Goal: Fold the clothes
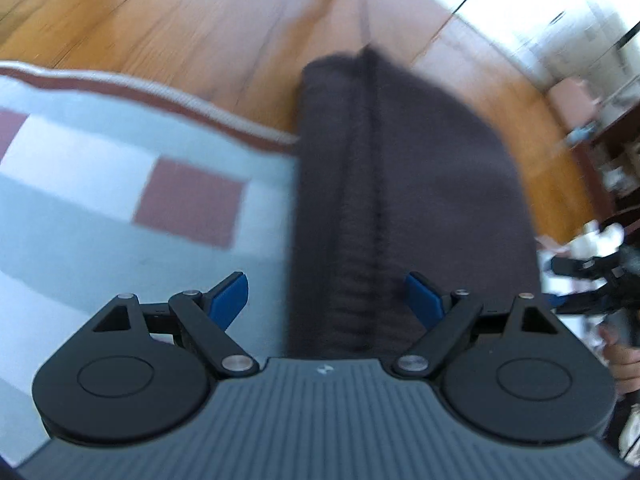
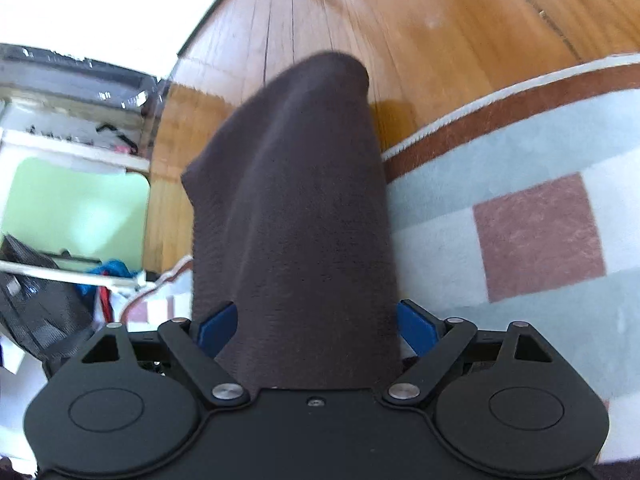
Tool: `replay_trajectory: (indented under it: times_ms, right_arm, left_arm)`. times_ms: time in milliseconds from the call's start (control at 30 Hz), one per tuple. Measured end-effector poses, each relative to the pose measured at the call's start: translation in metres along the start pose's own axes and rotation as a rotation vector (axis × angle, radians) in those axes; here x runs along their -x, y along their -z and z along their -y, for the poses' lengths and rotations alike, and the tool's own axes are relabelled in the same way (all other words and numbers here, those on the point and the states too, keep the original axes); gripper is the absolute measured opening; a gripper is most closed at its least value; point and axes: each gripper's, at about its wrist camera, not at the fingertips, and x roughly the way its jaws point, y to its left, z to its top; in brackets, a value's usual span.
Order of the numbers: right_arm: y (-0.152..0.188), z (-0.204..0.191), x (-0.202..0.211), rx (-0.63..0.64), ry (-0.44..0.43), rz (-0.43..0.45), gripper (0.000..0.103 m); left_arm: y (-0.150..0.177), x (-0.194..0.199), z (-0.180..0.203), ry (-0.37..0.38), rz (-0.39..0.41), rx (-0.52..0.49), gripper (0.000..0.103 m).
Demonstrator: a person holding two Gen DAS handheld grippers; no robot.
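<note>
- Over the rug's edge and the wood floor, we count one dark garment.
- Our left gripper and right gripper stand spread wide, the cloth lying loose between each pair.

Wooden floor under a pale checked rug, dark garment overlapping both.

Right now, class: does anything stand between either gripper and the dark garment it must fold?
Nothing visible does. The dark garment already lies between the open blue pads of the left gripper, and likewise within the right gripper. Only rug and wooden floor surround it.
</note>
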Motion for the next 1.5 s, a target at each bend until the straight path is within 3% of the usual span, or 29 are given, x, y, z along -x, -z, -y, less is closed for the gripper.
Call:
replay_trajectory:
  times_ms: [100,300,367,400,467,500,600,667,833,933,1000,1067,1100,1200,1300,1467,1500]
  right_arm:
    - [-0.002,-0.006,-0.011,0.054,0.022,-0.016,0.091]
    - [-0.02,-0.015,-0.038,0.127,0.061,0.005,0.091]
    - [-0.019,-0.023,-0.041,0.191,0.08,0.038,0.083]
    - [-0.016,-0.028,-0.041,0.236,0.094,0.062,0.072]
    - [-0.007,-0.041,-0.035,0.336,0.119,0.112,0.056]
    - [-0.001,-0.051,-0.028,0.392,0.129,0.138,0.05]
    - [0.018,-0.08,-0.009,0.563,0.159,0.216,0.042]
    - [0.028,-0.103,0.006,0.626,0.146,0.249,0.041]
    - [0.036,-0.144,0.043,0.731,0.161,0.29,0.04]
    - [0.032,-0.155,0.056,0.784,0.225,0.295,0.042]
    - [0.021,-0.139,0.049,0.761,0.28,0.247,0.045]
    - [0.007,-0.108,0.032,0.718,0.277,0.16,0.054]
    - [0.0,-0.093,0.023,0.696,0.273,0.116,0.062]
    - [-0.015,-0.052,0.011,0.668,0.351,0.051,0.066]
    - [-0.03,-0.021,0.032,0.507,0.209,0.038,0.067]
    - [-0.033,0.018,0.05,0.328,0.067,0.008,0.076]
    - [-0.032,0.024,0.05,0.298,0.039,-0.012,0.084]
  left_arm:
    - [0.002,-0.001,-0.01,0.006,-0.014,0.025,0.091]
    - [0.005,-0.014,-0.019,0.141,0.01,0.058,0.093]
    - [0.0,-0.018,-0.013,0.118,0.021,0.062,0.094]
    - [-0.001,-0.02,-0.005,0.083,0.028,0.039,0.094]
    - [0.001,-0.026,0.012,0.05,0.042,-0.039,0.082]
    - [0.003,-0.023,0.021,0.057,0.043,-0.074,0.056]
    - [0.009,-0.007,0.044,0.046,0.097,-0.141,0.04]
    - [0.013,0.007,0.054,0.043,0.14,-0.143,0.038]
    - [0.022,0.045,0.089,0.144,0.211,-0.119,0.035]
    - [0.03,0.041,0.117,0.042,0.168,-0.197,0.035]
    - [0.034,0.022,0.117,0.019,0.108,-0.201,0.035]
    - [0.035,0.003,0.105,0.019,0.051,-0.159,0.037]
    - [0.034,-0.005,0.097,0.033,0.032,-0.149,0.046]
    - [0.029,-0.024,0.069,0.091,-0.014,-0.07,0.076]
    - [0.022,-0.033,0.045,0.192,-0.019,0.039,0.077]
    - [0.015,-0.043,0.047,0.32,-0.027,0.041,0.076]
    - [0.014,-0.045,0.049,0.351,-0.032,0.039,0.074]
